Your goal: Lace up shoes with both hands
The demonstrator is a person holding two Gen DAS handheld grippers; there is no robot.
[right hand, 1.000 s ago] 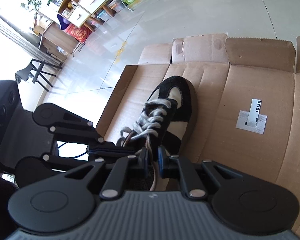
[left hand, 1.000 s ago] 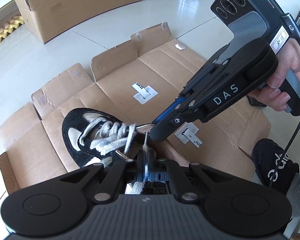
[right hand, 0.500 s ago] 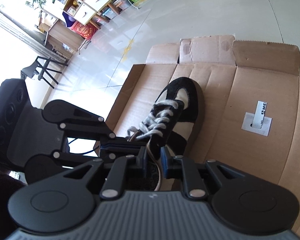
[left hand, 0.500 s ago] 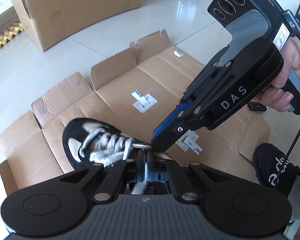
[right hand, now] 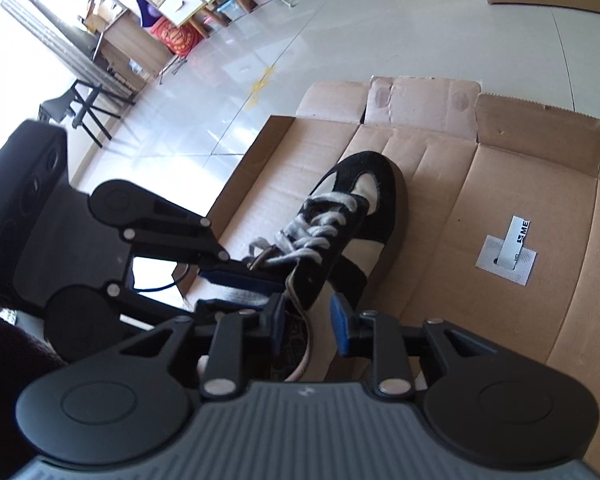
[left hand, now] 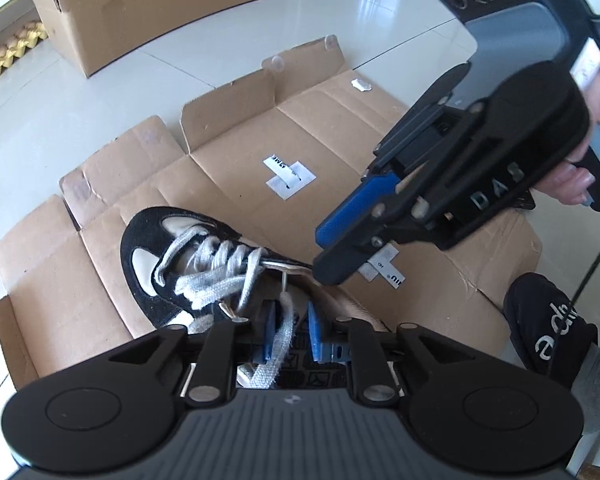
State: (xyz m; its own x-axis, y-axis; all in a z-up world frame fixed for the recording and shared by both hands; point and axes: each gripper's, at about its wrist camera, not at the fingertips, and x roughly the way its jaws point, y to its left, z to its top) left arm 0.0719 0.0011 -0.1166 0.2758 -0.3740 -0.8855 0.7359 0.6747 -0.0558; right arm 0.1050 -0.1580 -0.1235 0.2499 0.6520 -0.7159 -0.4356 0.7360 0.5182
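Fingers [left hand: 269,326] of the left gripper [left hand: 291,330] are opening, grey lace [left hand: 282,332] loose between them. Right gripper [right hand: 310,320] fingers also opening over the black shoe [right hand: 340,220], which lies on flattened cardboard [right hand: 520,320] on the floor.

The shoe [left hand: 188,264] heel is hidden behind the left tongs [left hand: 290,330].

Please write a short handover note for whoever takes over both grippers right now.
Left gripper: jaws opening, lace end lies loose between the pads.
Right gripper: jaws opening, nothing gripped, tips by the top eyelets.
Shoe lies on the flattened cardboard.
Done: lower rows are crossed.
Left: regrip the lace end, thread the top eyelets, pull snug.
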